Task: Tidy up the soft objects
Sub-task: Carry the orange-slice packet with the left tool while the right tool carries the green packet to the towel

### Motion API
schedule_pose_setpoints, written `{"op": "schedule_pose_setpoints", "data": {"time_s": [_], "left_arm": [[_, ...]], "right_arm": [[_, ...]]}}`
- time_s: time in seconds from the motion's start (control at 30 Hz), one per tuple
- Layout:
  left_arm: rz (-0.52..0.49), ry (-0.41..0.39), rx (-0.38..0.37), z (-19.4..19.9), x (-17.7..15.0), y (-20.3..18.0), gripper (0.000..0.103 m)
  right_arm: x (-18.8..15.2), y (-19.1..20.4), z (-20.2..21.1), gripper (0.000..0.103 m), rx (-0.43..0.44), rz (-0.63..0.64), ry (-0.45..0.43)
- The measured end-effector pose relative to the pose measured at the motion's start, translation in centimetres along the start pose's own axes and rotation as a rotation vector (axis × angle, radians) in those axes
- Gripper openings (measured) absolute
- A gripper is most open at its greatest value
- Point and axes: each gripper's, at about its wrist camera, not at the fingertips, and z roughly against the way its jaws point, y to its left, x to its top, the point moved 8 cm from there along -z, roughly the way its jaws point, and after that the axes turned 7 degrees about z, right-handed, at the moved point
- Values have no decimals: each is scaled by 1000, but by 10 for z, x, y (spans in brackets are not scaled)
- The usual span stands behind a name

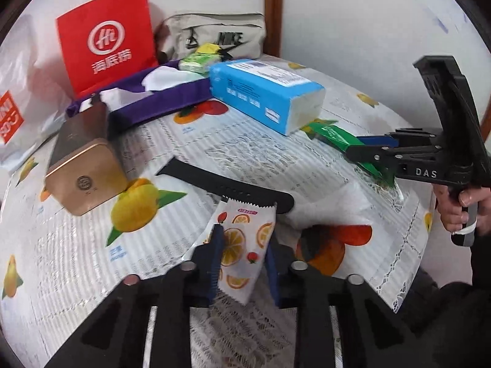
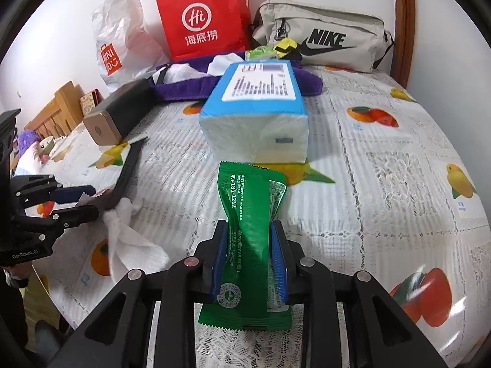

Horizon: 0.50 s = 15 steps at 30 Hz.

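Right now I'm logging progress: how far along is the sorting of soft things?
Done: white cloths and a green pack sit in the purple tray. In hand: the left tool grips an orange-print packet, the right tool a green packet. Left: the blue tissue pack and white cloth lie on the table.

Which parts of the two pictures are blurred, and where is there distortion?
Left wrist view: the red bag and gold box are smeared by motion; the table edge curves. Right wrist view: sharper, the green packet print readable, blur only near the rim; the door frame bows.
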Motion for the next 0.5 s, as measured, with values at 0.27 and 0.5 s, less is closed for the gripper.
{"op": "schedule_pose_setpoints", "data": {"time_s": [0.27, 0.5], "left_arm": [[103, -22, 58, 13, 10, 30, 8], [210, -65, 94, 26, 22, 58, 5]], "right_arm": [[25, 2, 19, 28, -13, 27, -34], [51, 1, 31, 28, -27, 48, -64]]}}
